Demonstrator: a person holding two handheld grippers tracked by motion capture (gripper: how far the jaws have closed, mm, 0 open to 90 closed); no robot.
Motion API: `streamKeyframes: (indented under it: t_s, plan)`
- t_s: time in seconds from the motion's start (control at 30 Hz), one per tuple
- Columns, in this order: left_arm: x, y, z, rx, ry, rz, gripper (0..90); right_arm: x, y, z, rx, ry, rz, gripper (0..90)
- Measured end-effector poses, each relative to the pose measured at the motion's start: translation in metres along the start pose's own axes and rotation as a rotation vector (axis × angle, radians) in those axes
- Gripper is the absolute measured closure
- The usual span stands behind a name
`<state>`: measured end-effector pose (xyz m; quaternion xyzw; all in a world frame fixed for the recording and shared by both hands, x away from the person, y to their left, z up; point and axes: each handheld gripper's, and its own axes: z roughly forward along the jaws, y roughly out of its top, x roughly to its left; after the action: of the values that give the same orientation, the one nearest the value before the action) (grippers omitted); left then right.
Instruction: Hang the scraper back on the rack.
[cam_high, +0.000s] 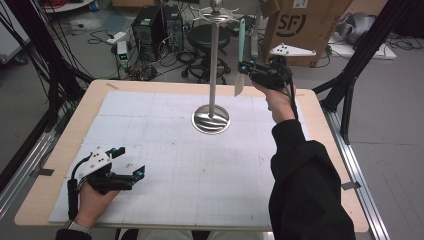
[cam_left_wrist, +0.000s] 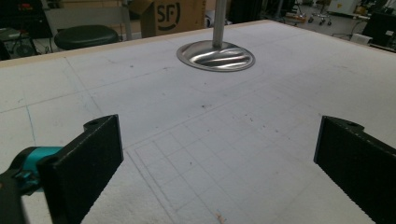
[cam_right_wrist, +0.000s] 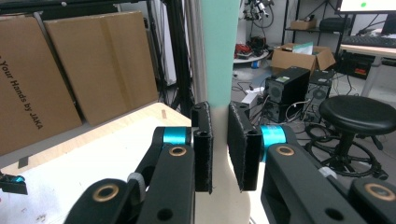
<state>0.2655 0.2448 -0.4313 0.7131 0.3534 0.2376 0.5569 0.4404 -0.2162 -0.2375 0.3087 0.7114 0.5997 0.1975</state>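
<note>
With your wide-open, empty left gripper (cam_high: 131, 167) idle near the worktop's front-left corner, keep your right gripper (cam_high: 243, 68) clamped on the mint-handled white spatula (cam_high: 240, 50) beside the steel hanging stand (cam_high: 214, 60), raising it upright toward a top hook.

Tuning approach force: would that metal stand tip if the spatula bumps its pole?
Probably not easily: the stand has a wide dished base, likely weighted. But the pole is tall and thin, so a bump near the top could rock it. Smooth metal may slide on the mat.
</note>
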Motion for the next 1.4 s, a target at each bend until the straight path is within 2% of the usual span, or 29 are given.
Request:
streamKeyframes:
  t_s: [0.67,1.4]
  plan:
    - [0.0,0.0,0.001,0.0,0.001,-0.004,1.9,-0.005,-0.001,0.002,-0.008,0.0,-0.004,80.5]
    - [0.001,0.0,0.001,-0.002,0.0,-0.007,1.9,0.0,0.001,0.01,0.011,0.013,-0.02,80.5]
